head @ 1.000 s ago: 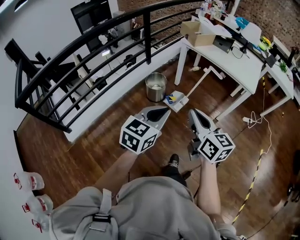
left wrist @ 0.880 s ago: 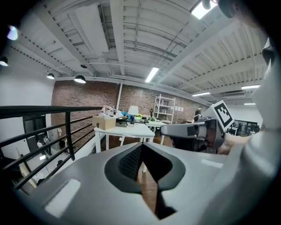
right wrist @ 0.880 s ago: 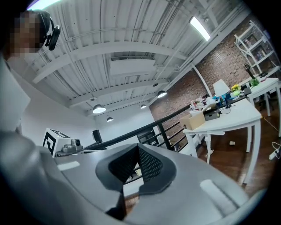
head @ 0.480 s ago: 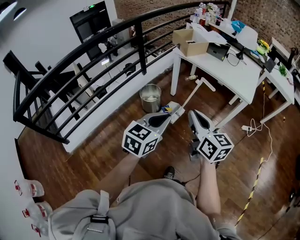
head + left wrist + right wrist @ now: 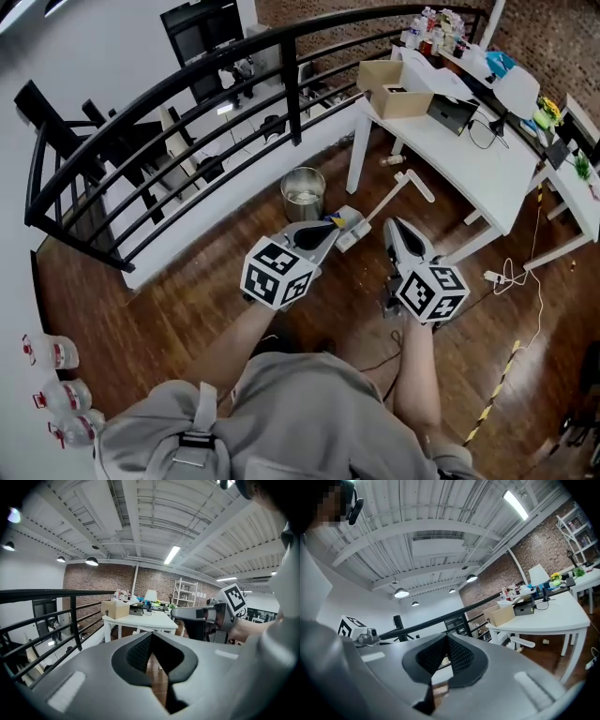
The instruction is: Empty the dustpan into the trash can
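Observation:
A round metal trash can [image 5: 304, 193] stands on the wooden floor near the railing. Just right of it lies a white dustpan [image 5: 348, 229] with yellow and blue scraps in it. Its long white handle [image 5: 397, 188] slants up to the right. My left gripper [image 5: 329, 226] hangs over the floor, its tip just short of the pan, shut with nothing in it [image 5: 151, 633]. My right gripper [image 5: 395, 223] sits beside it on the right, below the handle, also shut and holding nothing [image 5: 447, 635].
A black railing [image 5: 187, 86] curves behind the can. White tables [image 5: 450, 141] with a cardboard box [image 5: 394, 75] and clutter stand at the right. Cables [image 5: 525, 272] and striped tape [image 5: 497, 394] lie on the floor at the right, plastic bottles [image 5: 56, 356] at the far left.
Both grippers have travelled forward together, so the can and dustpan sit nearer to their tips. The shoe seen below them earlier is hidden now. Both stayed shut.

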A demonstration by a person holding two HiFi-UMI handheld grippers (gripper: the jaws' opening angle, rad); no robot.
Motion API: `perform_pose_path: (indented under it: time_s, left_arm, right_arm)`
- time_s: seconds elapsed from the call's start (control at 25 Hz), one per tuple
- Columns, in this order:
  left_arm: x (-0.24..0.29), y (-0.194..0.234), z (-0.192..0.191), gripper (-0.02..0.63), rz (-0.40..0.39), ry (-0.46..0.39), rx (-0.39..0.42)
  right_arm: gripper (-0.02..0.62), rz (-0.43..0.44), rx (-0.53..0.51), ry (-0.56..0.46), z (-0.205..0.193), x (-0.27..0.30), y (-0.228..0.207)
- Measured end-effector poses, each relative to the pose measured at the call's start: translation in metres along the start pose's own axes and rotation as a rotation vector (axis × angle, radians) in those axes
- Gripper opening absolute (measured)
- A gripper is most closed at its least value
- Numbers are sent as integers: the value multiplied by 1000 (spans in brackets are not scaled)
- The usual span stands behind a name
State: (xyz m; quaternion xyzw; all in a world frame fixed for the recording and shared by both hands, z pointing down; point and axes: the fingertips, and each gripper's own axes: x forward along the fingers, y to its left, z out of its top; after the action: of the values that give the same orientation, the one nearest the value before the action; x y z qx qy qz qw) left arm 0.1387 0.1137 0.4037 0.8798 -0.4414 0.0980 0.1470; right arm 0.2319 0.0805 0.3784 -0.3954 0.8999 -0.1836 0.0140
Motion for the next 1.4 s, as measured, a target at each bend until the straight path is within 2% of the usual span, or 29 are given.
perform_pose_path:
  time_s: [0.16, 0.36, 0.52, 0.72, 0.92, 1.04, 1.32, 1.4]
  left_arm:
    - [22, 36, 6, 5, -9, 5, -15]
    - [62, 93, 10, 5, -66, 28, -19]
    - [99, 138, 23, 5, -143, 43, -7]
    - [142, 175, 28, 5, -263, 71, -4]
    - [179, 195, 16, 5, -365, 124, 1]
    - [200, 198, 5, 5, -389, 150, -13]
    - [243, 200, -3, 5, -353, 182, -18]
    - [251, 196, -10, 5, -343, 211, -26]
  right_arm:
    - [0, -16, 13, 8, 1, 36, -19]
    - [0, -83, 22, -4, 2, 91, -52]
    - [0, -191, -4, 25, 3, 133, -79]
    - [0, -358, 43, 52, -5, 166, -128]
    - [12, -518, 110, 98, -39, 172, -168]
    - [19, -577, 162, 125, -65, 171, -193]
    - [197, -643, 235, 212, -111, 185, -265]
    - [223, -658, 269, 244, -131, 187, -285]
